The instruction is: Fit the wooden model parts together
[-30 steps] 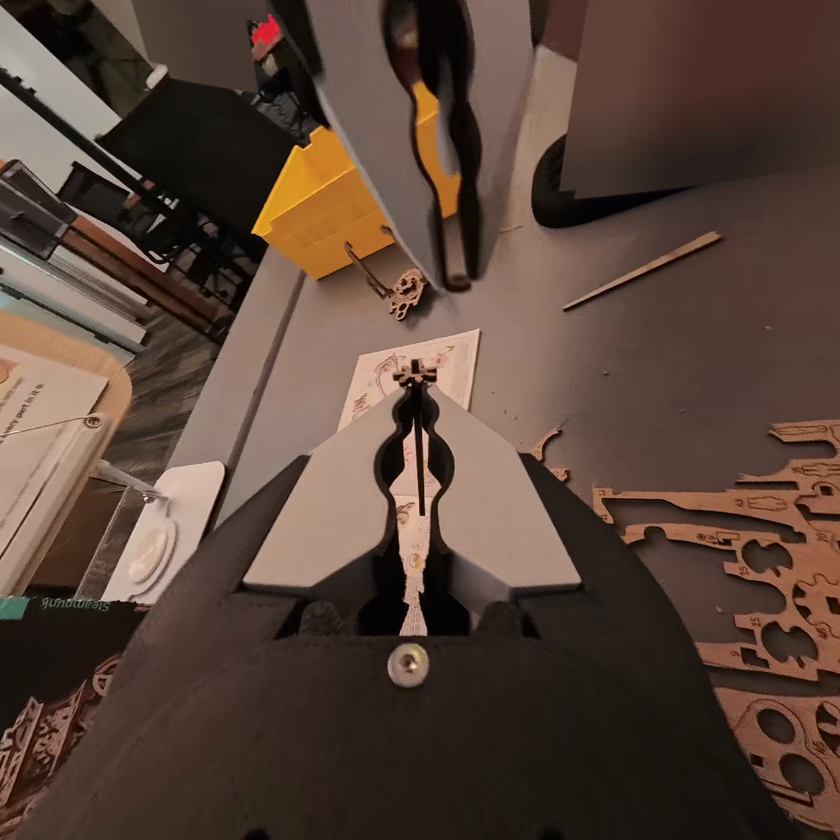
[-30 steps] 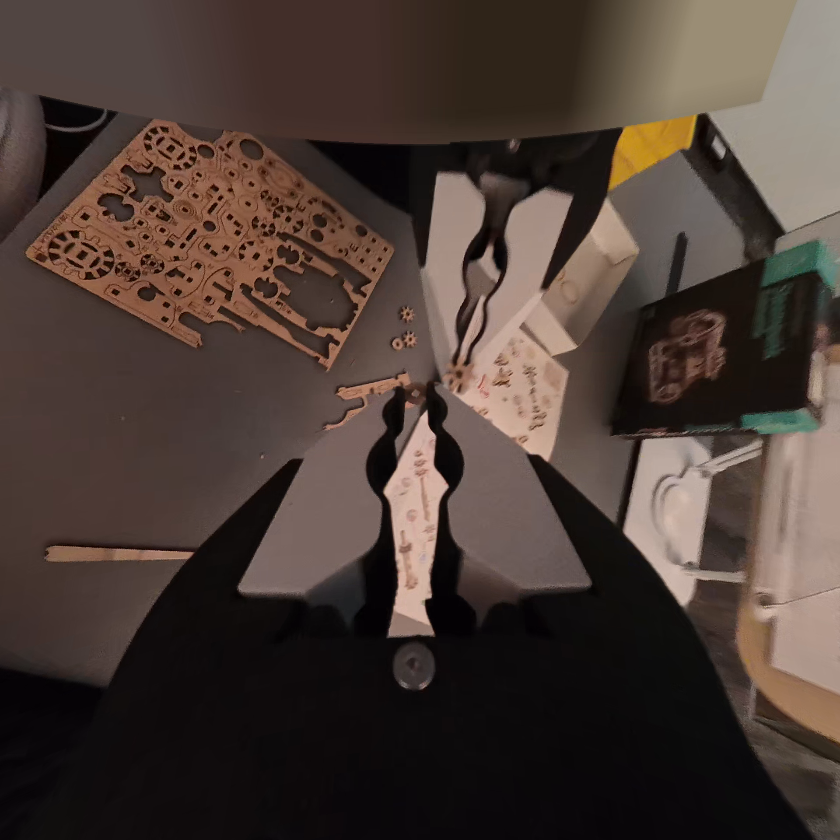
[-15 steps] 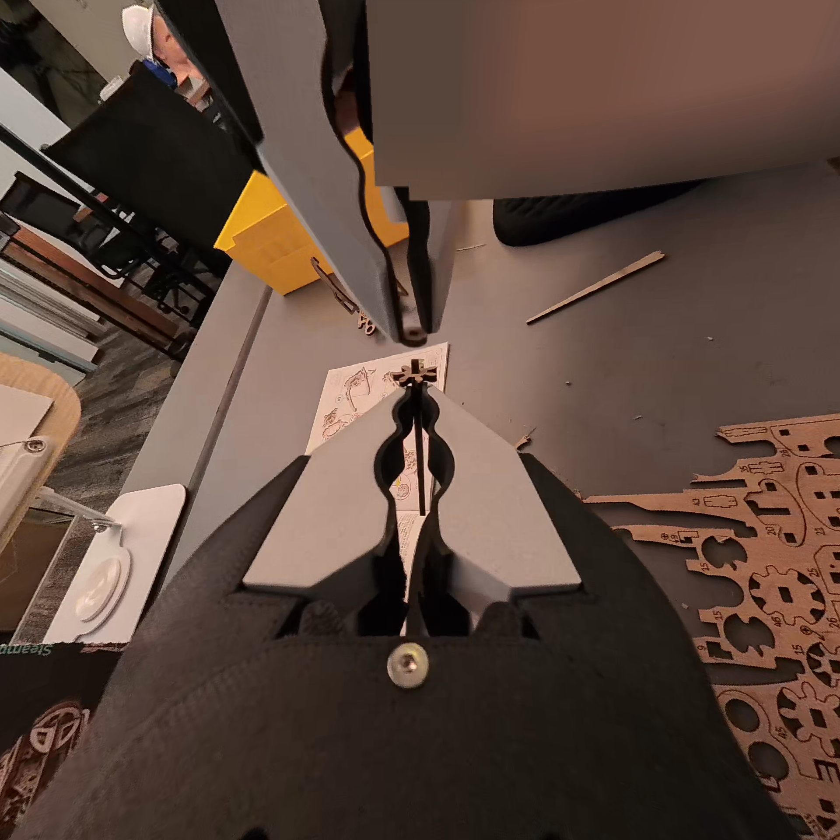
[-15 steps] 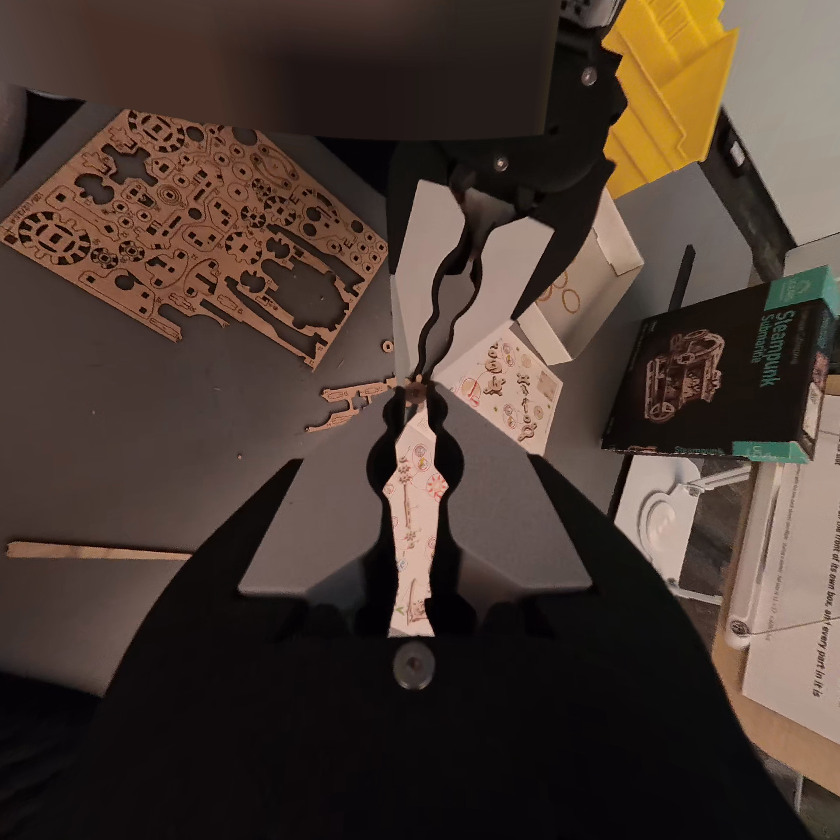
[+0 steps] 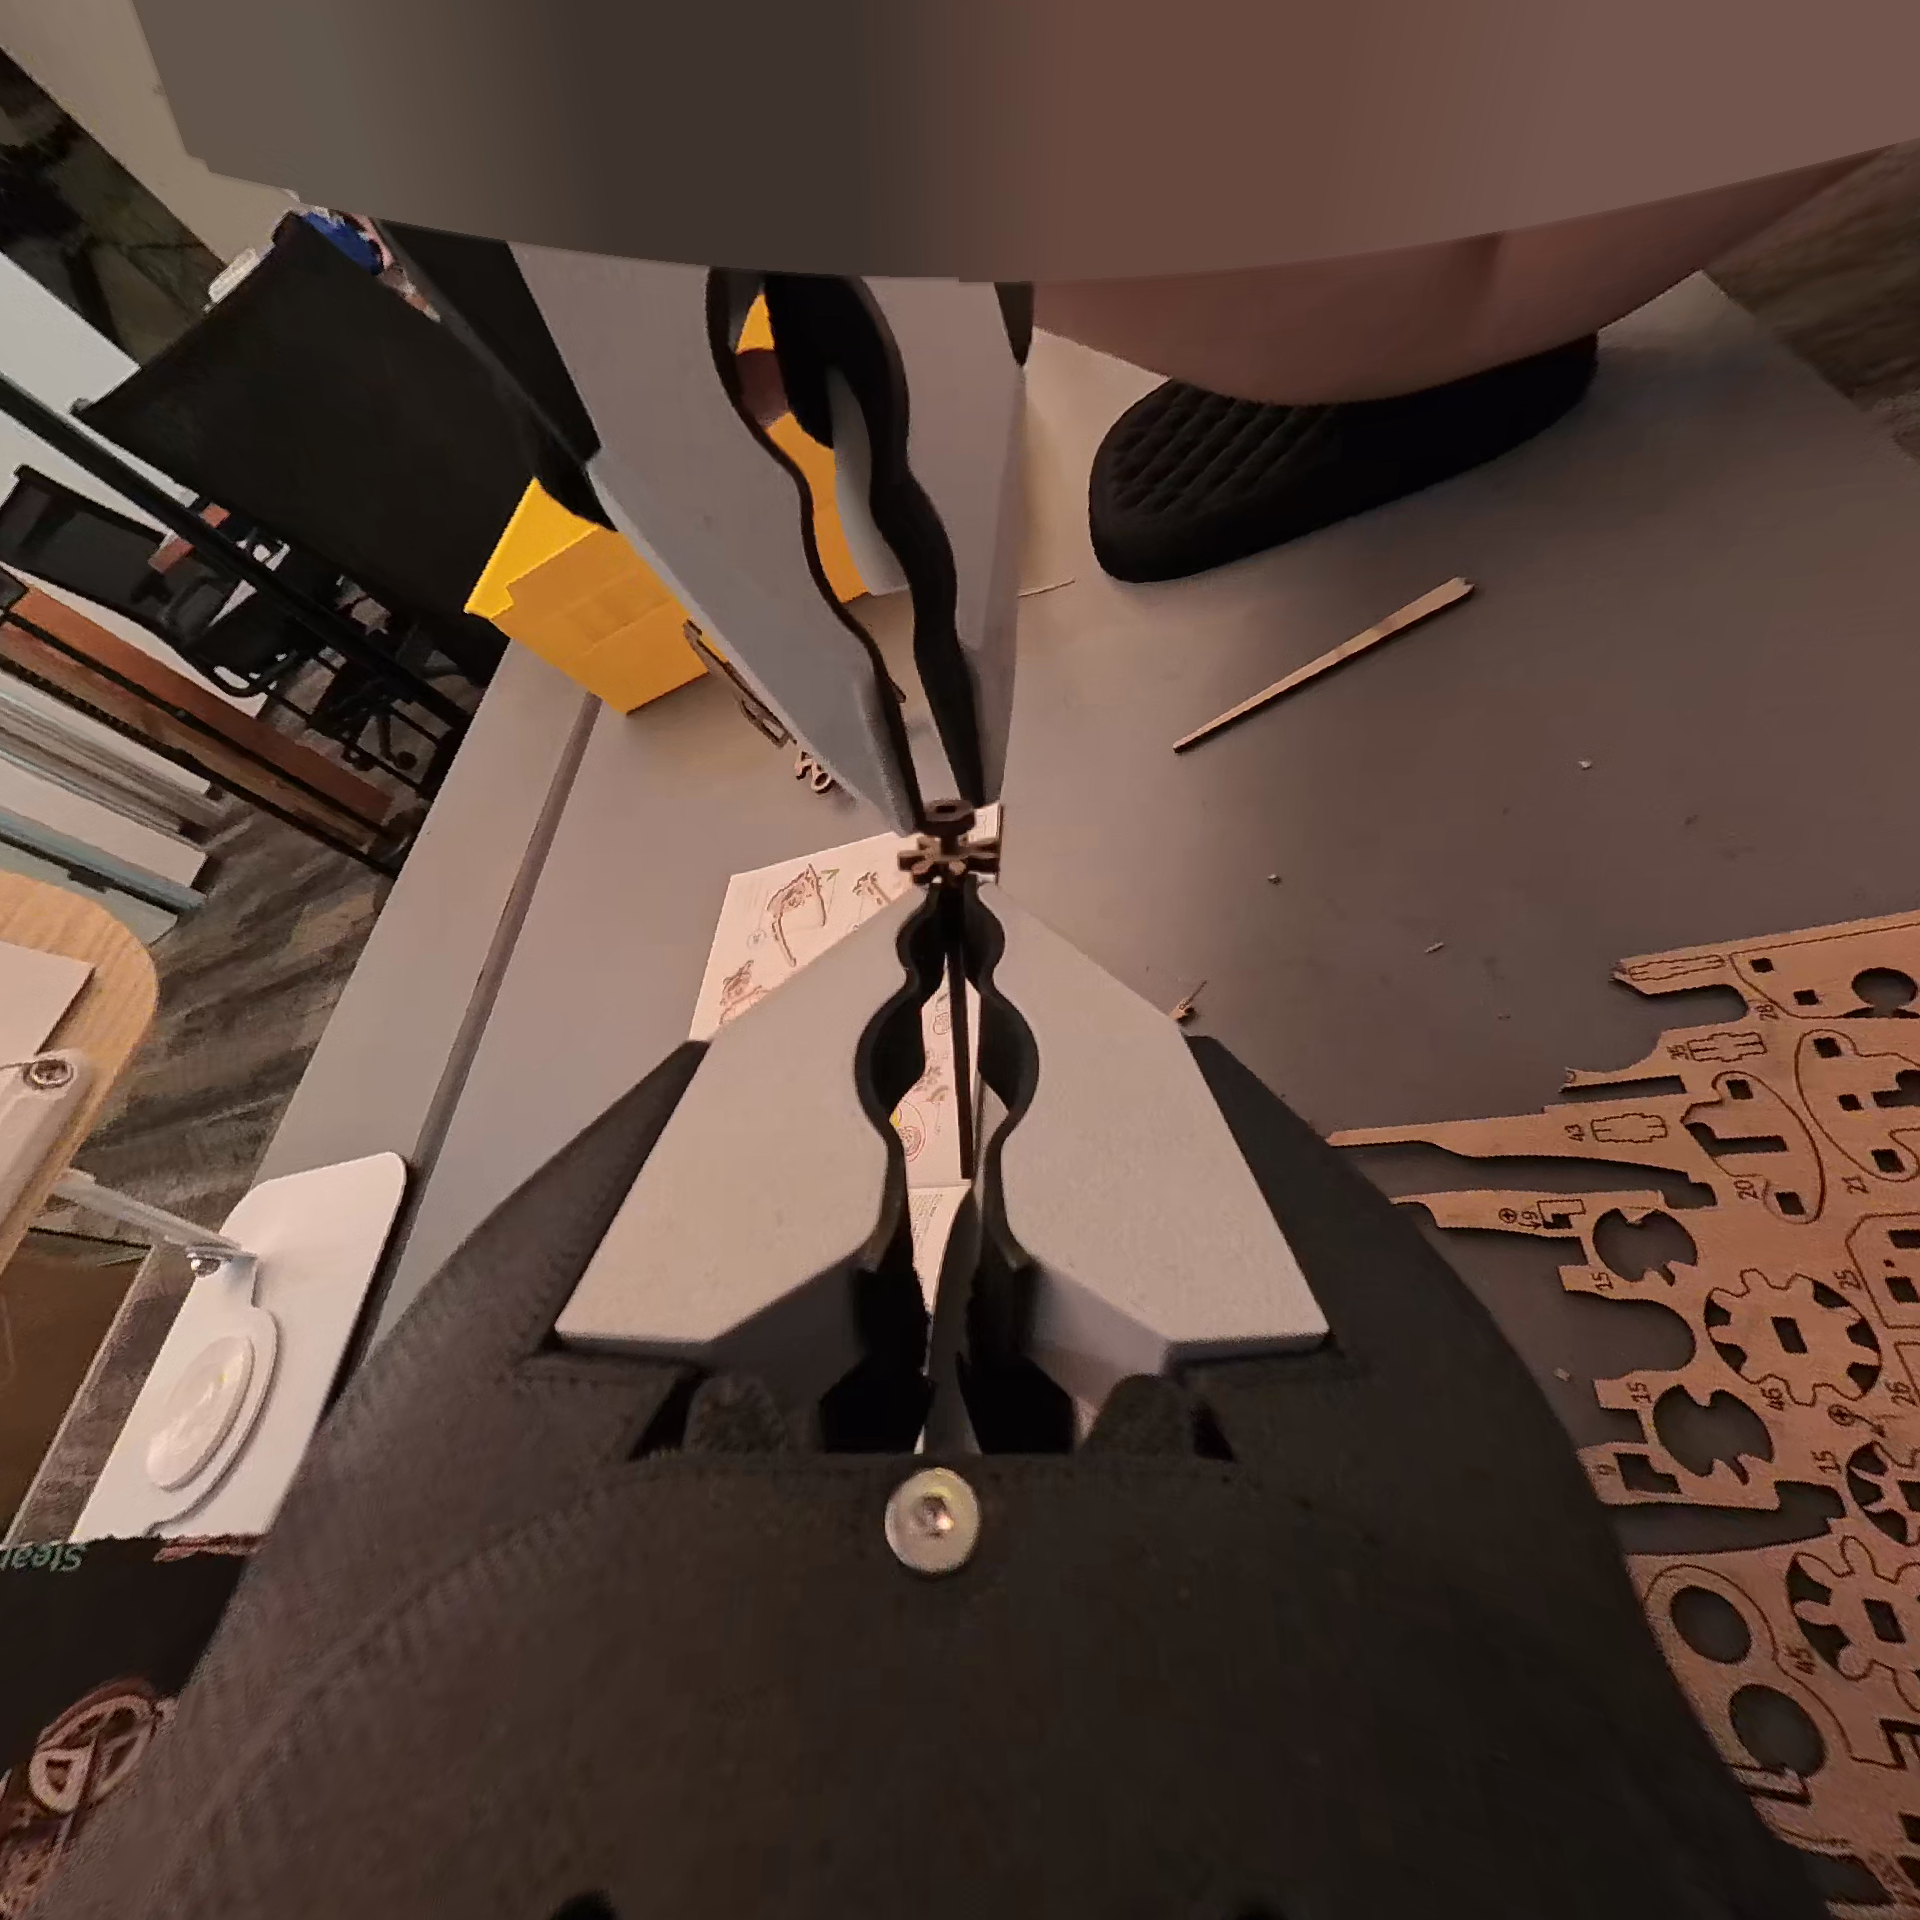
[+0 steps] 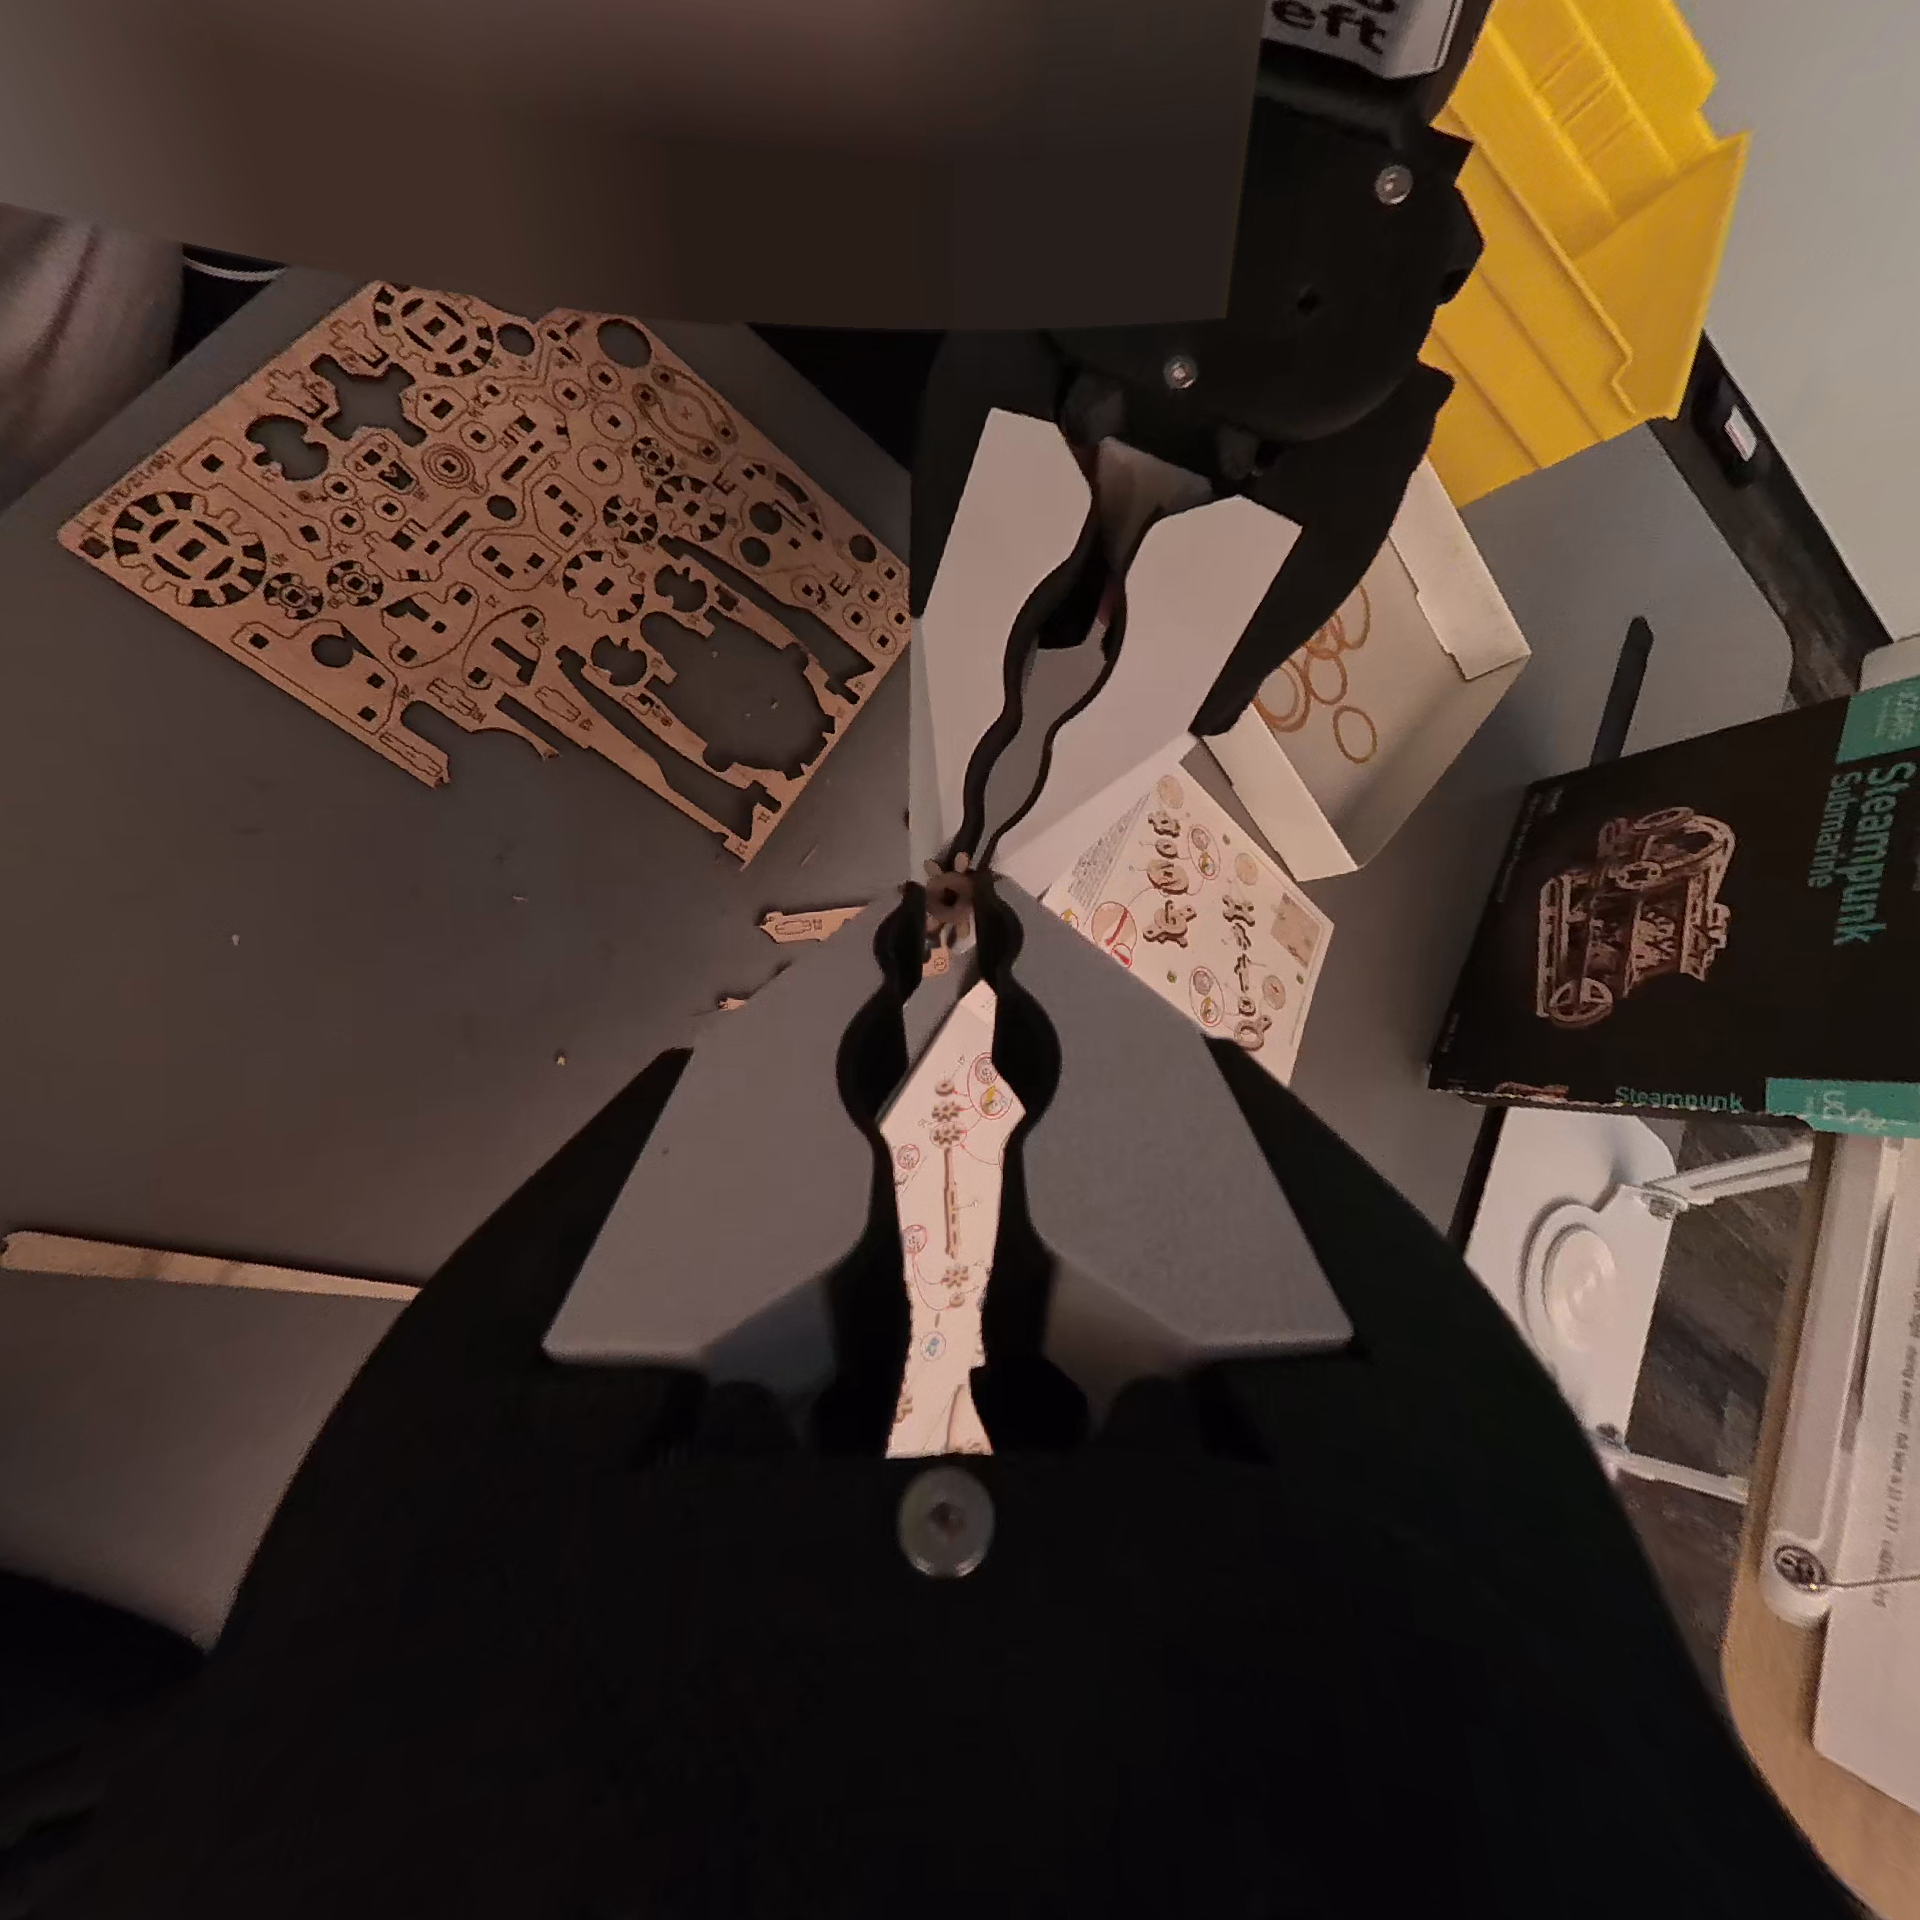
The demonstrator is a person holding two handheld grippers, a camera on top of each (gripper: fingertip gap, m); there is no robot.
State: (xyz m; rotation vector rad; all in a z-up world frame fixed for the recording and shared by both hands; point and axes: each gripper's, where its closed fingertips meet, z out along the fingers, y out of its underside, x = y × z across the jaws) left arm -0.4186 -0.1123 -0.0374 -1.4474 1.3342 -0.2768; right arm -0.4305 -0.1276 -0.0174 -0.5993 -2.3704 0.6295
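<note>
Left wrist view: the left gripper (image 5: 948, 894) fills the lower half of the frame, its grey fingers (image 5: 790, 1132) clenched on a thin rod (image 5: 964, 1039) that carries a small wooden gear (image 5: 948, 854) at the tips. The right gripper (image 5: 951, 800) enters from the top centre, its tips meeting the gear from above; it is pinched on a small dark ring (image 5: 948, 812) that touches the gear. Both pieces are held in the air above the grey table (image 5: 1351, 852), at the centre of the frame. A punched wooden sheet (image 5: 1714, 1299) lies at right, a wooden strip (image 5: 1325, 665) at upper right, an instruction leaflet (image 5: 790, 925) under the tips, and a yellow bin (image 5: 592, 623) at upper left.

Right wrist view: the right gripper (image 6: 940, 914) rises from the bottom, its fingers (image 6: 727, 1174) closed at the tips on the ring, which is small and partly hidden here. The left gripper (image 6: 961, 857) reaches in from the upper right and meets it tip to tip at frame centre, with the gear (image 6: 948, 891) between the two. A second wooden sheet (image 6: 468, 551) lies at upper left, a loose wooden part (image 6: 810, 923) just left of the tips, the leaflet (image 6: 1195, 935) at right of centre, a white box (image 6: 1382, 675) with rubber bands (image 6: 1320, 675) beyond it, and a black kit box (image 6: 1683, 914) at far right.
</note>
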